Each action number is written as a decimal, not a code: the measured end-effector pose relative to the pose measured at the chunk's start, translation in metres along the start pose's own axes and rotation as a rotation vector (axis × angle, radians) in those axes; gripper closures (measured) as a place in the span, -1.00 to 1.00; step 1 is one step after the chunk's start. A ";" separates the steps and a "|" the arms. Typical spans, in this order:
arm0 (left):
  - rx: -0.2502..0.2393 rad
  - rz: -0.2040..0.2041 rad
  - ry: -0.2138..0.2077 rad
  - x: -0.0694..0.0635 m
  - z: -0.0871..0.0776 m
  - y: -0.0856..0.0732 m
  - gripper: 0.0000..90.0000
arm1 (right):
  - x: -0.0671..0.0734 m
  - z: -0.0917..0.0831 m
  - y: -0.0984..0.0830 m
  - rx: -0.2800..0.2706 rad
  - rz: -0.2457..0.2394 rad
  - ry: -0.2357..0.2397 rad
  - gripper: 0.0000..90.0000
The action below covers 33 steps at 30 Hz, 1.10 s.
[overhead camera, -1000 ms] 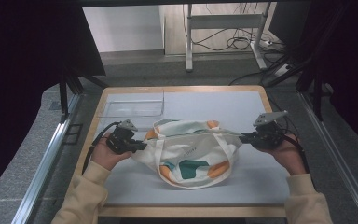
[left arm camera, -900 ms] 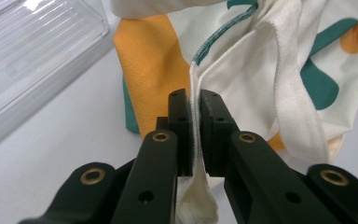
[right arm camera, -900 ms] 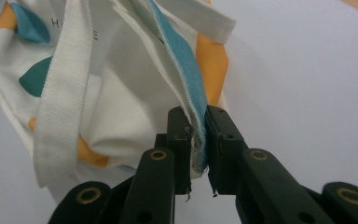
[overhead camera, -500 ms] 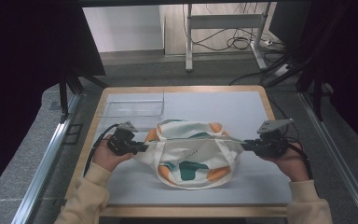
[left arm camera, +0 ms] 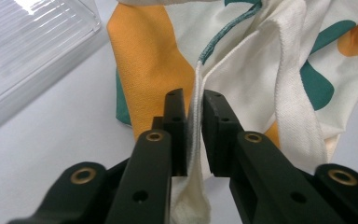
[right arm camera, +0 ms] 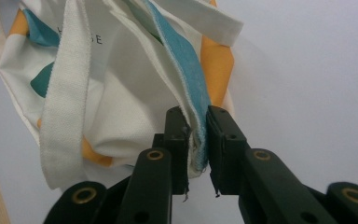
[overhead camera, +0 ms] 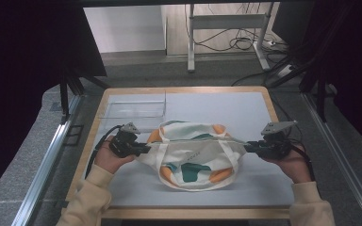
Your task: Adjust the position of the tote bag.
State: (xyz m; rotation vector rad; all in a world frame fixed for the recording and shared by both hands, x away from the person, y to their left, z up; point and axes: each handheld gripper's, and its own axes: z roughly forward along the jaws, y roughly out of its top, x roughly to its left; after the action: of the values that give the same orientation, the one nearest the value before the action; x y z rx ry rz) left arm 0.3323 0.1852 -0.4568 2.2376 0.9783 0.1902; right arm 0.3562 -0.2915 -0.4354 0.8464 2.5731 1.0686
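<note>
While the person holds both tools level over the pale grey mat [overhead camera: 264, 113], a soft cotton tote bag [overhead camera: 193, 157] lies slumped at the middle of it, cream cloth with orange and teal shapes and broad woven straps; the left gripper [overhead camera: 143, 149] sits at the bag's left edge and the right gripper [overhead camera: 250, 147] at its right, the top hem stretched between them; in the left gripper view the black jaws have just been opening, a folded cream edge [left arm camera: 195, 121] standing between the pads with a sliver of daylight on the right side, so the pinch looks loosened; in the right gripper view the jaws have likewise eased apart, layered cream and teal-lined hem [right arm camera: 196, 135] between them, frayed threads at the tip; a ribbed clear plastic tray [overhead camera: 134, 109] rests behind the left hand; small grey lettering on the bag [overhead camera: 195, 154] is too blurred to read, half hidden by a strap.
</note>
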 end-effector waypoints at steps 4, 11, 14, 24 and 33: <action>-0.013 0.004 -0.015 -0.001 -0.003 -0.001 0.65 | -0.001 -0.001 -0.001 -0.011 -0.011 -0.019 0.33; -0.066 0.010 0.002 -0.003 -0.018 0.002 0.28 | 0.002 -0.015 0.001 -0.125 0.026 -0.101 -0.14; -0.086 0.011 0.002 -0.004 -0.021 0.002 0.23 | 0.006 -0.022 0.005 -0.154 0.046 -0.091 -0.17; -0.103 0.022 0.014 -0.001 -0.021 0.012 0.03 | 0.020 -0.017 0.029 -0.166 0.020 -0.044 -0.19; -0.130 0.015 0.010 0.005 -0.029 0.013 -0.07 | 0.034 -0.003 0.049 -0.167 0.032 -0.007 -0.21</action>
State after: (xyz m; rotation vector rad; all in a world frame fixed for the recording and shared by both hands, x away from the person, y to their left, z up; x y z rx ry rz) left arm 0.3325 0.1980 -0.4275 2.1280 0.9284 0.2647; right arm 0.3484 -0.2452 -0.3980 0.8502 2.4309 1.2658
